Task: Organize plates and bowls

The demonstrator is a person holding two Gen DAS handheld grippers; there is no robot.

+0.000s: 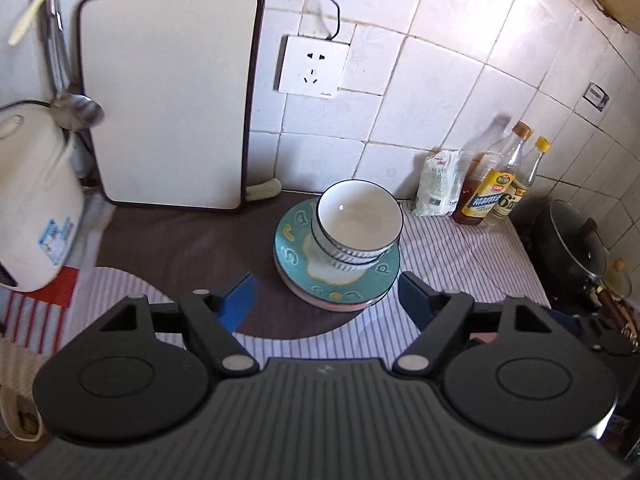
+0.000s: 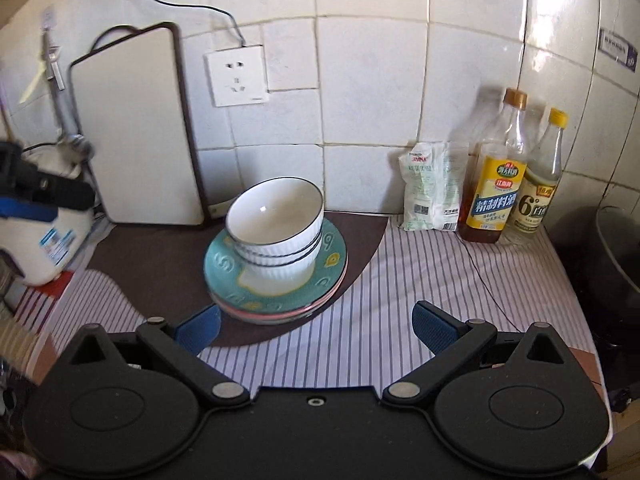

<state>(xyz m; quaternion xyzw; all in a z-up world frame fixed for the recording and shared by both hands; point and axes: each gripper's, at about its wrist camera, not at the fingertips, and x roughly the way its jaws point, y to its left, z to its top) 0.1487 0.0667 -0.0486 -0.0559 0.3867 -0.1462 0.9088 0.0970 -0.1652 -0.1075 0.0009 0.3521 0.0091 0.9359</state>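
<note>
White ribbed bowls (image 1: 356, 224) with dark rims sit nested on a teal patterned plate (image 1: 336, 280), which tops a small stack of plates with a pink one beneath. The stack rests on a dark brown mat. In the right wrist view the same bowls (image 2: 276, 224) and teal plate (image 2: 276, 280) stand just beyond the fingers. My left gripper (image 1: 326, 304) is open, raised and pulled back from the stack, with nothing between its blue pads. My right gripper (image 2: 316, 330) is open and empty too, hanging over the striped cloth in front of the plates.
A white cutting board (image 1: 168, 96) leans on the tiled wall beside a wall socket (image 1: 314, 66). A white kettle (image 1: 32, 200) stands at the left. Bottles (image 2: 498, 168) and a white packet (image 2: 434, 186) line the back right. A dark lidded pot (image 1: 572, 248) sits far right.
</note>
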